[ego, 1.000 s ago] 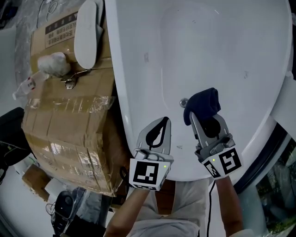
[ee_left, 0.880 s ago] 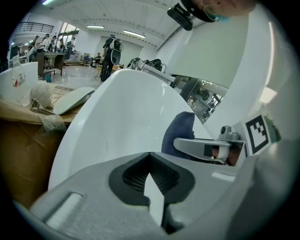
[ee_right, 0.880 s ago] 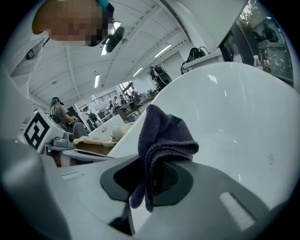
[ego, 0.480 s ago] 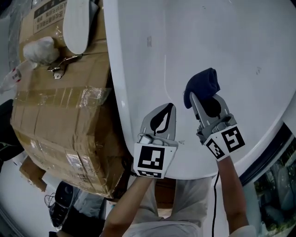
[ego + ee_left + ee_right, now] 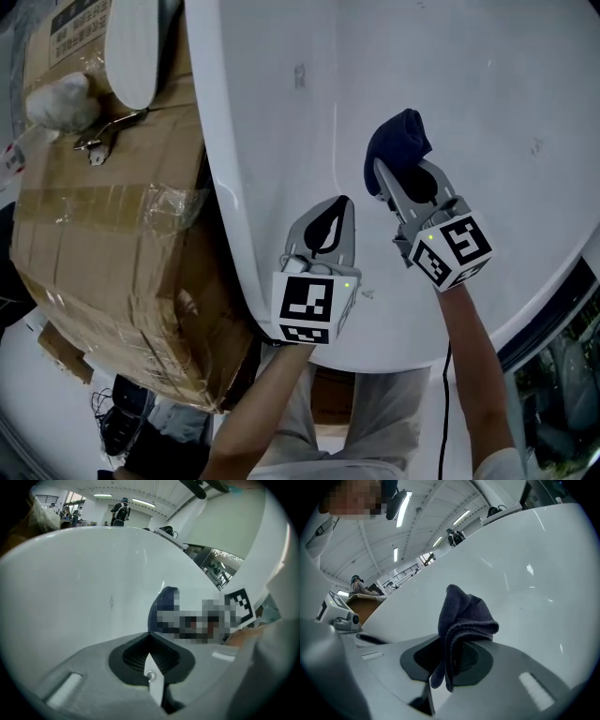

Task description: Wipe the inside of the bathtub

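The right gripper is clamped on a dark navy folded cloth, with its jaws closed against the fabric. The cloth's long axis runs along the jaws. It sticks out past their tips toward the far side, and its folded top droops over to the right in the right gripper view. Its near end is pinched between the pads, and only a short tail shows below them. The cloth lies against the inner wall of the glossy white bathtub, near the tub's near end.

Just to its left, the left gripper has its jaws together with nothing between them, and it hangs over the same near wall.

In the left gripper view a mosaic patch covers most of the right gripper, leaving only a blue edge of cloth to make out. The tub's far end and right side are cut off in the head view.

Left of the tub stands a taped brown cardboard box bearing a crumpled white wad, a small metal piece too small to identify, and a white oval object cut off at the top
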A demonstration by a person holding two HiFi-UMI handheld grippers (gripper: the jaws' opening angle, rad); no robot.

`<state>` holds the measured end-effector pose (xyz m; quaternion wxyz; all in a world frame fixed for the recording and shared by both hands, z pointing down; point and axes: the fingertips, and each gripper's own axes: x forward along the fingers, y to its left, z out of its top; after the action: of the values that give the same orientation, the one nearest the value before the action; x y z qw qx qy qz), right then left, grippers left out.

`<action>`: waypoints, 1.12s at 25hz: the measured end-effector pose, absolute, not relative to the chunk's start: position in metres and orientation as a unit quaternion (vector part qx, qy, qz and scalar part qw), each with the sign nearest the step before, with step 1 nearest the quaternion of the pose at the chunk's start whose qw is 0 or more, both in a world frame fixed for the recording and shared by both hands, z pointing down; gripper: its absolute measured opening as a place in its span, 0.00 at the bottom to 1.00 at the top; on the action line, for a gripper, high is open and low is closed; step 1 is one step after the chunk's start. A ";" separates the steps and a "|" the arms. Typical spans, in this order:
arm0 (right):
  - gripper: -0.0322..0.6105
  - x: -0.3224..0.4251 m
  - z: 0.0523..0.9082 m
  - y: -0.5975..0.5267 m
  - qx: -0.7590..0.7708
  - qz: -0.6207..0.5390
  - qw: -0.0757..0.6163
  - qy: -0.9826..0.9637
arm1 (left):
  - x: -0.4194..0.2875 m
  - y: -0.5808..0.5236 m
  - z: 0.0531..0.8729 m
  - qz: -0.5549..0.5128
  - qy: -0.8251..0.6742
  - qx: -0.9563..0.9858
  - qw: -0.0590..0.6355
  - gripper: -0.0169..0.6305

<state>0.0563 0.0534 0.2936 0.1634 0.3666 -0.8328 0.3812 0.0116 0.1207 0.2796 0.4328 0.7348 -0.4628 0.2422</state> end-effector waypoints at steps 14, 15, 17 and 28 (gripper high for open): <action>0.14 0.034 0.369 0.031 0.357 0.417 0.161 -0.820 | 0.013 0.117 0.331 0.242 -0.473 0.715 0.454 0.02; 0.14 0.033 0.375 0.030 0.356 0.419 0.161 -0.820 | 0.012 0.117 0.335 0.243 -0.473 0.714 0.455 0.02; 0.14 0.030 0.385 0.028 0.353 0.422 0.162 -0.819 | 0.010 0.116 0.342 0.245 -0.474 0.713 0.455 0.02; 0.14 0.021 0.445 0.022 0.331 0.451 0.170 -0.811 | 0.003 0.115 0.376 0.271 -0.463 0.713 0.451 0.02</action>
<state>0.0212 0.0217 0.4448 0.1697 0.3310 -0.8113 0.4511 0.0026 0.1153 0.3757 0.4510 0.7132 -0.4632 0.2711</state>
